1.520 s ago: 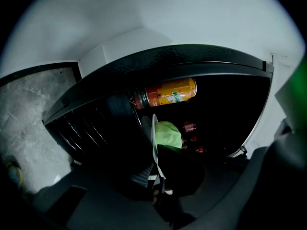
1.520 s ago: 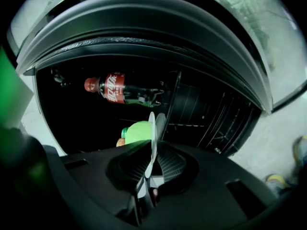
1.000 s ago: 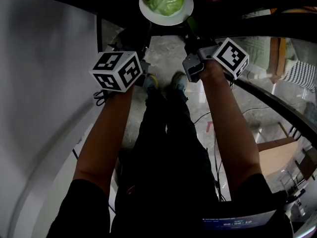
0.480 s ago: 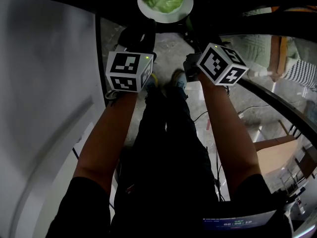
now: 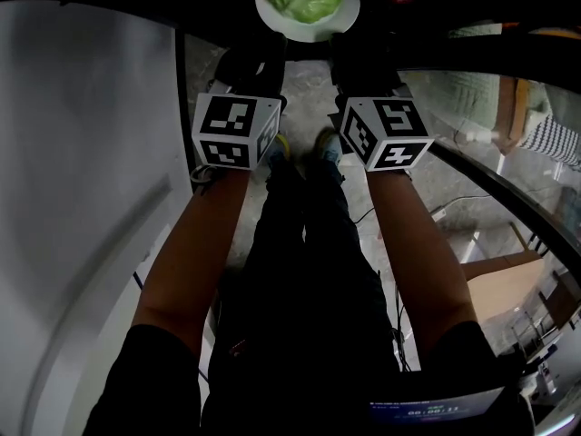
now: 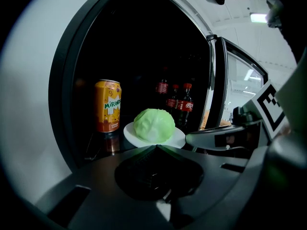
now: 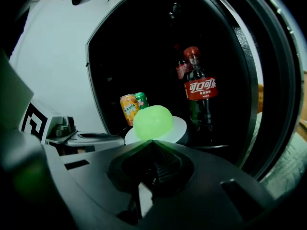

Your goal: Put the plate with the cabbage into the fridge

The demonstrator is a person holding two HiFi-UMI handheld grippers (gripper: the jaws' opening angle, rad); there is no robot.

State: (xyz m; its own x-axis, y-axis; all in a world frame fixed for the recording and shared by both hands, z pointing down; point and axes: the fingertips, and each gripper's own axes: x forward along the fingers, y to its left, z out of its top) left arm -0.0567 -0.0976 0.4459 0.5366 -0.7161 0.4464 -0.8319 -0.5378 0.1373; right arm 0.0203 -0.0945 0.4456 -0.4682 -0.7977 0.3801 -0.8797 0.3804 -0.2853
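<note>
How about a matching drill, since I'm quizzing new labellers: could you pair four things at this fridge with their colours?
Things:
1. cabbage
2. plate
3. can
4. cola bottle

Colours:
a. white
b. orange
c. dark with a red label
d. pale green

Pairs: 1-d, 2-a, 3-b, 4-c

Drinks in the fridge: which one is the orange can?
The Mirinda can left of the plate. The other can is green, and the bottles are dark with red labels.
</note>
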